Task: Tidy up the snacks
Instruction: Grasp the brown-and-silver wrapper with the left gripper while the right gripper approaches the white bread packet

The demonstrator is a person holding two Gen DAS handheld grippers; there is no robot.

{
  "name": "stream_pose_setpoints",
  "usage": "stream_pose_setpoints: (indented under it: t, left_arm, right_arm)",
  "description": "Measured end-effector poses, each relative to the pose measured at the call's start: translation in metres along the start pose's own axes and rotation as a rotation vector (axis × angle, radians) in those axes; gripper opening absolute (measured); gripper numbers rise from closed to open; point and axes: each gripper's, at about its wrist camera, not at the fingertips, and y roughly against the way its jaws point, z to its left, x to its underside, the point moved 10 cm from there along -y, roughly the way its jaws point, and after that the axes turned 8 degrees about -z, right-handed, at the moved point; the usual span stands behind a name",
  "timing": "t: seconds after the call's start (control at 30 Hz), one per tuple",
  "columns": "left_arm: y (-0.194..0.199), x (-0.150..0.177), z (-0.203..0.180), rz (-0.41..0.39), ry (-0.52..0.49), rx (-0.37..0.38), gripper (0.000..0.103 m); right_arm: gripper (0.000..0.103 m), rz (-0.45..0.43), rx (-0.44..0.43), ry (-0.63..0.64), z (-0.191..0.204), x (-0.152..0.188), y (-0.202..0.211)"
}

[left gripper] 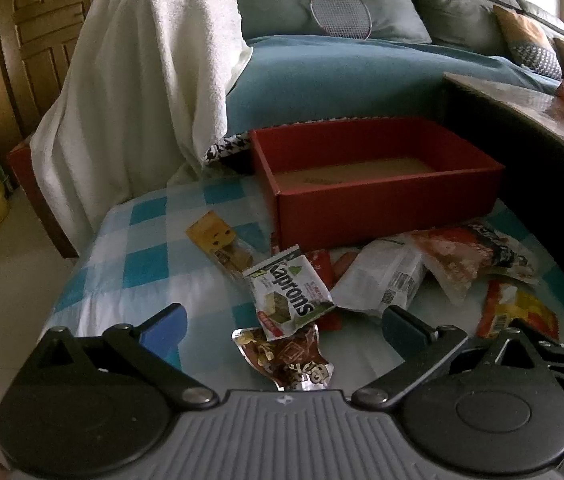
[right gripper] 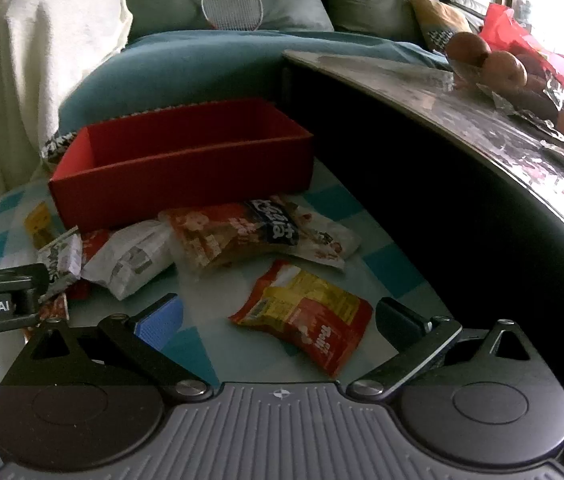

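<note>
My left fingers (left gripper: 284, 322) and right fingers (right gripper: 277, 314) are spread wide, holding nothing. Crinkled foil and plastic snack packets (right gripper: 237, 236) lie on the checked cloth surface (left gripper: 121, 248), before the rectangular red cardboard box (left gripper: 382, 184).

Red box (left gripper: 382, 204) open-topped — snack packets (right gripper: 241, 236) crowd its front wall.

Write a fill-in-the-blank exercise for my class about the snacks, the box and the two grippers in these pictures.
1. The box behind the snacks is coloured ____.
2. Inside, the box holds ____ snacks.
3. Both the left gripper and the right gripper have their jaws ____.
4. The Kaprons packet lies on a blue-and-white ____ cloth.

Missing words: red; no; open; checked
</note>
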Motion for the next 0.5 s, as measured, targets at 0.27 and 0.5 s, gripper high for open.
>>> stream_pose_setpoints:
  t: [0.27,0.5]
  left_arm:
    - [-0.011,0.013,0.007,0.063,0.010,0.001,0.100]
    - [-0.029,0.033,0.014,0.146,0.025,0.005,0.100]
  right_arm:
    - [0.103,0.047,-0.002,-0.004,-0.002,0.009,-0.011]
    - [0.103,0.138,-0.004,0.042,0.004,0.033,-0.036]
